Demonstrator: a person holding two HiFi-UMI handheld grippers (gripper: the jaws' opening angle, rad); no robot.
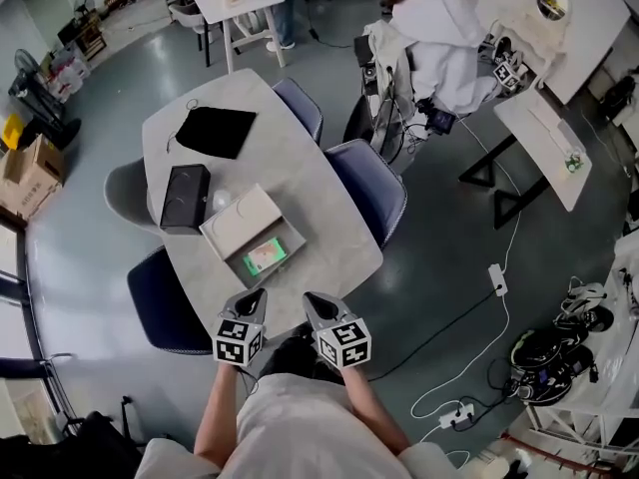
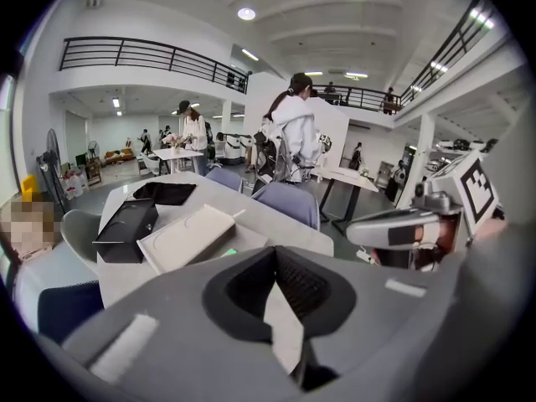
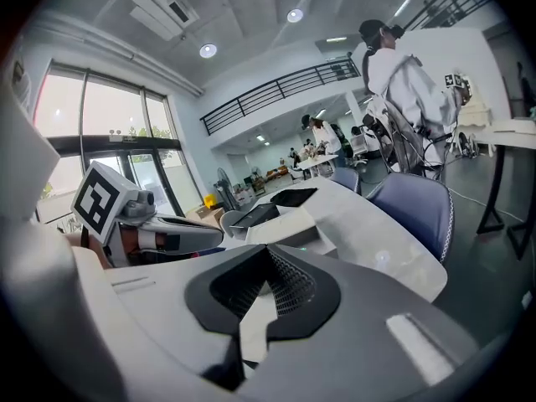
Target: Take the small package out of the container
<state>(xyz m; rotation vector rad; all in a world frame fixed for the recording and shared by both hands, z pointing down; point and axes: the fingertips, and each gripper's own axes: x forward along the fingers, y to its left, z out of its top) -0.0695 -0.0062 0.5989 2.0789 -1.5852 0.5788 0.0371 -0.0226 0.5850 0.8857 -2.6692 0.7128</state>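
Small package (image 1: 266, 255): green, lying inside the open white container (image 1: 292, 238) on the surface (image 1: 319, 198); not yet taken out. Left gripper (image 1: 258, 298), right gripper (image 1: 314, 302): I hold both with jaws together, empty, near the container. The whole pick remains.

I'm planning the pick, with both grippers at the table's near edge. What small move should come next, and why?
Probably open the jaws of the right gripper: it and the left gripper are both shut and empty, just short of the white box, where the small green package lies uncovered and untouched.
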